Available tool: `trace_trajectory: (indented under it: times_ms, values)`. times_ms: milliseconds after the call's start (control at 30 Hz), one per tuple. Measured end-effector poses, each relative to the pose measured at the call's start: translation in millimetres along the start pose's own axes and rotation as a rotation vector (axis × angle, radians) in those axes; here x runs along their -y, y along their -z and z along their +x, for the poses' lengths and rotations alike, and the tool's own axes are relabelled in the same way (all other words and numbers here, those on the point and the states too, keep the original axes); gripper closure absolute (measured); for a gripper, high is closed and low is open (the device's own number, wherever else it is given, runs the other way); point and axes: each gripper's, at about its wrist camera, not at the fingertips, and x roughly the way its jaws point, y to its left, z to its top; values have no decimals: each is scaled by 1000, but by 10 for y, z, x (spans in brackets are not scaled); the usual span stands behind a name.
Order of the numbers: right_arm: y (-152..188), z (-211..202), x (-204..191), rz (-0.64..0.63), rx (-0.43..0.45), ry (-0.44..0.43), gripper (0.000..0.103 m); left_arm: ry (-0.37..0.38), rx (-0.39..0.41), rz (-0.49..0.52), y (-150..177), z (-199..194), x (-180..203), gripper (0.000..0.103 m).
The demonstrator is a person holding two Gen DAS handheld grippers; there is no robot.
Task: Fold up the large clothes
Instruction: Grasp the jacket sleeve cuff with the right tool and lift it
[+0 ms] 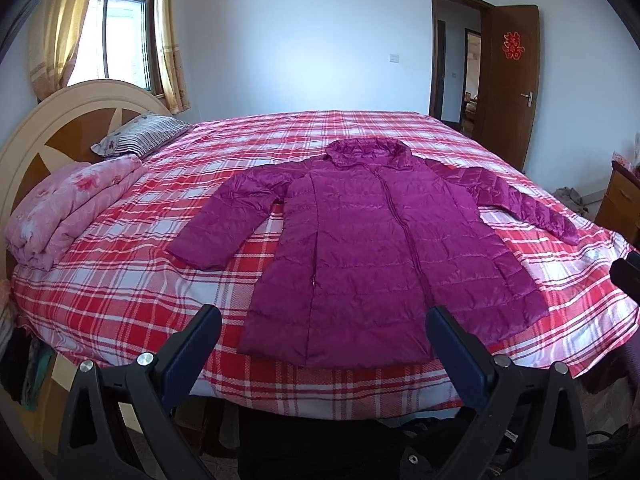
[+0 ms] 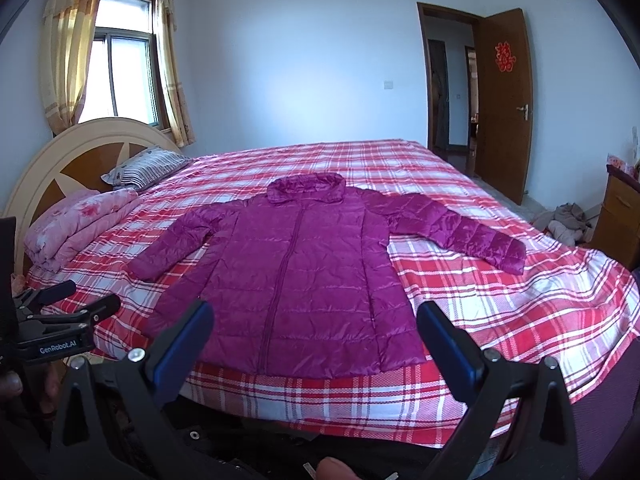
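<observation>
Two readable marks for you, no more.

1. "GenRobot.AI" in white letters on the black body of the left claw (image 2: 94, 312), seen in your right wrist view. Lettering runs along the side plate, just below the two dark fingers (image 2: 64, 291).

2. A red double-happiness character (image 1: 513, 45) on the brown door (image 1: 510, 120), upper half of the leaf, above the door handle (image 1: 529, 98). Same sign (image 2: 504, 56) shows in your right wrist view, again high on the door (image 2: 505, 128).

Nothing else legible: no labels or numbers that you could read elsewhere in either view.
</observation>
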Motion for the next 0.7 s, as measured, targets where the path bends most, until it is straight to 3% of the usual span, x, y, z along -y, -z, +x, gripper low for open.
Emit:
trace_trajectory:
  times_ms: [133, 300, 533, 700]
  values:
    - [36, 300, 327, 67, -35, -22, 0, -28, -8, 20, -99, 334, -22, 1]
    - [54, 716, 940, 151, -56, 61, 0, -51, -3, 42, -286, 864, -29, 1]
    - [-177, 1350, 2081, 295, -137, 241, 6, -87, -10, 44, -562, 1848, 76, 1]
    - [-443, 1782, 2882, 371, -201, 387, 7, -111, -15, 7, -751, 2328, 74, 1]
